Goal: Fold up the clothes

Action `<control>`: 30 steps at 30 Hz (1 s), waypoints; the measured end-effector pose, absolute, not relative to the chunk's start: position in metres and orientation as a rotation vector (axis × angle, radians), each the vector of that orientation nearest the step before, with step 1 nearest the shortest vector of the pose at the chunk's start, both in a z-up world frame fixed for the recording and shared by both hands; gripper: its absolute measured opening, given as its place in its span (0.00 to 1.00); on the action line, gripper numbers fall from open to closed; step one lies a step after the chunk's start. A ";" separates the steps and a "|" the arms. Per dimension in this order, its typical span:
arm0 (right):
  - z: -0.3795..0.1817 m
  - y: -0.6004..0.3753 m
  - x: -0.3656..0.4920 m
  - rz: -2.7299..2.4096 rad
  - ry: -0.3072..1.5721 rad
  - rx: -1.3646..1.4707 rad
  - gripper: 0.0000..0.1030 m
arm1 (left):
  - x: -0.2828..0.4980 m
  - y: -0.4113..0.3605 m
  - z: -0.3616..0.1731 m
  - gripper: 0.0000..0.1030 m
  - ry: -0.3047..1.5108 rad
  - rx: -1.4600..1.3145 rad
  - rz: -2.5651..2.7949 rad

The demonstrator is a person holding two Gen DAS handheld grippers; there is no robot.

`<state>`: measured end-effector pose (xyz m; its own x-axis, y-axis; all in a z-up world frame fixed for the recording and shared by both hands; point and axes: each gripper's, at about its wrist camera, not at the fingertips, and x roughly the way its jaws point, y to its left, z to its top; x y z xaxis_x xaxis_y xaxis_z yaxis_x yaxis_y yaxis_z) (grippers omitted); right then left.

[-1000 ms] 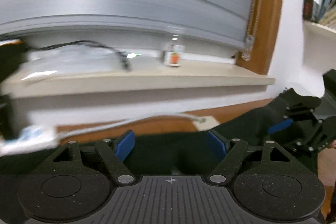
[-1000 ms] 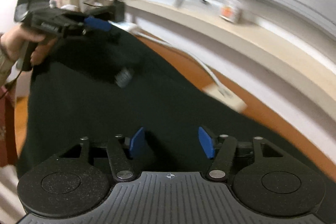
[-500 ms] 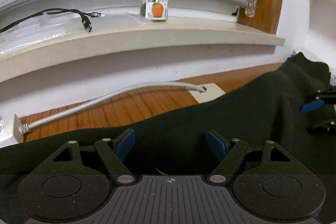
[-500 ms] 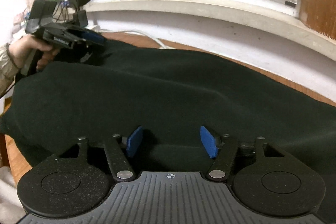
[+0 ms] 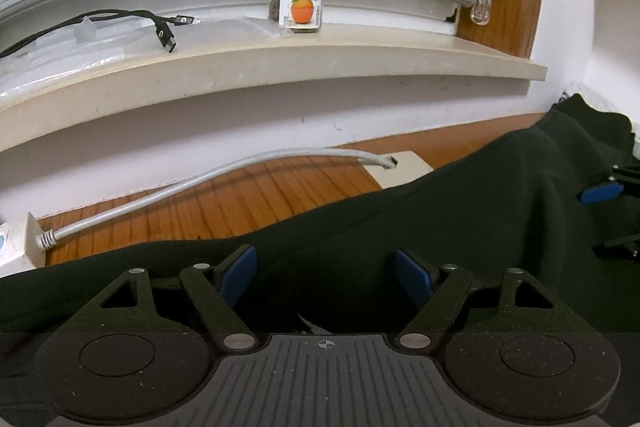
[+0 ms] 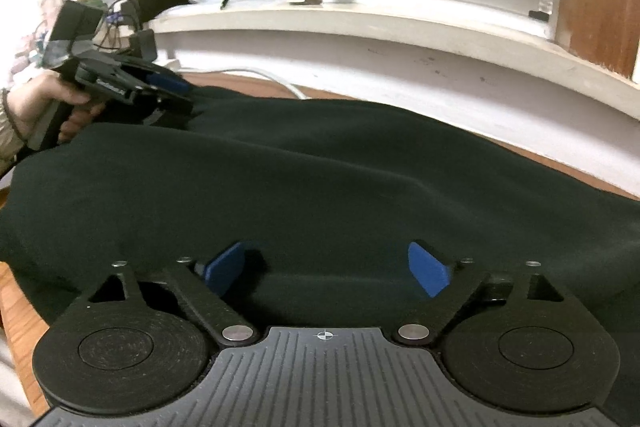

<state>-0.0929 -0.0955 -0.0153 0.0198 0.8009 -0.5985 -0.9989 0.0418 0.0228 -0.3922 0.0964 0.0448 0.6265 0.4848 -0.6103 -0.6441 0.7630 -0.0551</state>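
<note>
Clothes here means one black garment (image 6: 320, 187), spread in a low mound over the wooden surface (image 5: 248, 199) below the windowsill (image 5: 280, 63), its far edge running along the wall side. I have my right gripper (image 6: 326, 269) low over the near part of it; its fingers have just been opening and now stand wide apart, cloth under them but nothing pinched between the blue pads. My left gripper (image 5: 326, 277) sits at the far edge, fingers also well apart, with dark cloth lying between and beneath them. I think that cloth is loose, not gripped, though black on black makes it hard to be sure.

I judge a fold has just been laid down and both sides let go.

What worries me from here:
- Pulling away with a pad caught in the fabric would drag the fold open.
- The garment humps up in the middle, so a next fold taken on it could trap a crease or come out crooked.
- A grey cable (image 5: 208, 179) lies on the surface just beyond the cloth's edge; a grab there could hook it along with the hem.
- The jar (image 5: 299, 3) on the sill is well clear, and only a high swing would reach it.
</note>
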 end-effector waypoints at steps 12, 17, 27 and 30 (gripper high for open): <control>-0.011 -0.119 -0.107 1.375 0.418 -0.475 1.00 | -0.393 0.096 0.045 0.77 0.608 -0.279 0.661; -0.007 -0.152 -0.104 1.331 0.463 -0.361 1.00 | -0.391 0.092 0.045 0.79 0.616 -0.254 0.678; -0.017 -0.183 -0.083 1.276 0.620 -0.194 1.00 | -0.371 -0.004 0.075 0.71 0.611 -0.064 0.715; -0.018 -0.182 -0.082 1.270 0.625 -0.179 1.00 | -0.366 -0.056 0.078 0.36 0.614 0.003 0.657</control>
